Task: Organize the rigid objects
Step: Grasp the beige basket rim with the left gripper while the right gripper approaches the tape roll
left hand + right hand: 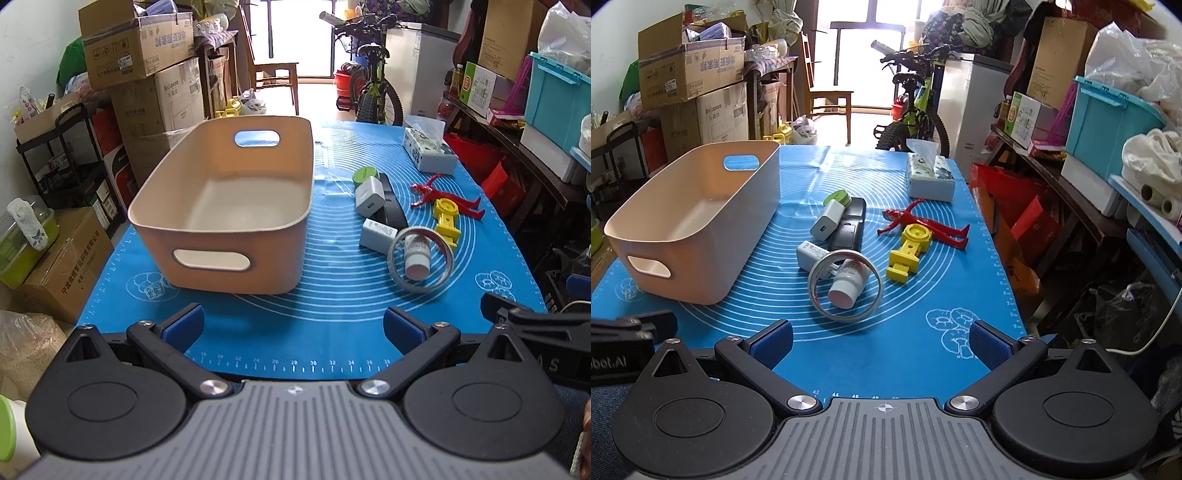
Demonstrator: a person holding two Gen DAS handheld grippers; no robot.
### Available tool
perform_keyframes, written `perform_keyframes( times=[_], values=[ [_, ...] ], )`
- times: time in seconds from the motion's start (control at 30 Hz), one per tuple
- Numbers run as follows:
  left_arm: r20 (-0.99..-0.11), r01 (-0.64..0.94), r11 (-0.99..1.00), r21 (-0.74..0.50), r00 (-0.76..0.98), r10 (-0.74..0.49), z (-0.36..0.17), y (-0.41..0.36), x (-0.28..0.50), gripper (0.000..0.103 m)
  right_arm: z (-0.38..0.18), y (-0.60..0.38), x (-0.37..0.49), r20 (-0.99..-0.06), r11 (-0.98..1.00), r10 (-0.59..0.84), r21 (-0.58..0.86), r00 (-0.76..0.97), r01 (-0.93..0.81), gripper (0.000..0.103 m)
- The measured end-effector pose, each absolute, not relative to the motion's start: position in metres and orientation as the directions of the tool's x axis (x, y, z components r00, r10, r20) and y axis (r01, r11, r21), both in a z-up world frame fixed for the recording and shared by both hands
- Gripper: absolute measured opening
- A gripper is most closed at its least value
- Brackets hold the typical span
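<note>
A blue silicone mat with printed white rings covers the table in a cluttered storeroom, and both the left hand-held gripper and right hand-held gripper hover at its near edge, jaws wide open and empty. The right one is nearer the clutter: straight ahead, a glossy tape ring encircles a smooth white pill bottle lying with its cap toward the gripper. Beyond lie chargers, a yellow plastic toy and a red figure, with the empty beige plastic bin to the left.

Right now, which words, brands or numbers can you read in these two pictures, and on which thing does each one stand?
"26 28 30 32 34": ruler along the near edge of the blue mat.
"42 44 46": the same mat's edge, right wrist view.
"bot.AI": left gripper body.
"A S": right gripper body.
Cardboard boxes, small white bottle, white charger: print too blurred to read.
</note>
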State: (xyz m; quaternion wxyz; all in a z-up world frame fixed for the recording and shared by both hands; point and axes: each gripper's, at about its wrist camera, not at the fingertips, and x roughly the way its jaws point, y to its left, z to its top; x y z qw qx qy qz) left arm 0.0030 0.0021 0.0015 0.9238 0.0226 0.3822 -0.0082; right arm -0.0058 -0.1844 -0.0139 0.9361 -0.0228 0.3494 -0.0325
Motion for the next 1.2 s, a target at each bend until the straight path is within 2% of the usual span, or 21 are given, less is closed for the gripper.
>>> perform_keyframes(
  times=[0.2,0.37,0.47,0.83,1.17,1.2],
  values=[
    [-0.697,-0.015,1.0,0.007,0.717,0.015,0.021,0.021,0.022,0.102,-0.007,-0.184,0.008,-0.646,0.999,-0.041,-0.017,0.762,0.039,0.1],
    [-0.634,-0.075,0.993,0.093,0.765,0.117,0.039,0.032,0.049,0.102,-0.003,-0.172,0.031,-0.617,0.998,-0.052,-0.049,0.785,0.027,0.1],
    [-0.622,-0.094,0.991,0.098,0.771,0.135,0.046,0.046,0.071,0.102,-0.002,-0.167,0.05,-0.615,0.998,-0.052,-0.047,0.787,0.029,0.1],
    [-0.687,-0.107,0.988,0.107,0.711,0.151,0.039,0.103,0.154,0.101,-0.042,-0.167,0.121,-0.689,0.996,-0.048,0.018,0.723,0.083,0.1],
    [-0.773,-0.128,0.989,0.07,0.62,0.135,0.004,0.145,0.2,0.1,-0.085,-0.172,0.158,-0.765,0.992,-0.055,0.029,0.642,0.12,0.1],
    [-0.781,-0.132,0.989,0.067,0.61,0.135,0.0,0.147,0.203,0.096,-0.088,-0.173,0.16,-0.769,0.992,-0.056,0.029,0.637,0.122,0.1]
  ],
)
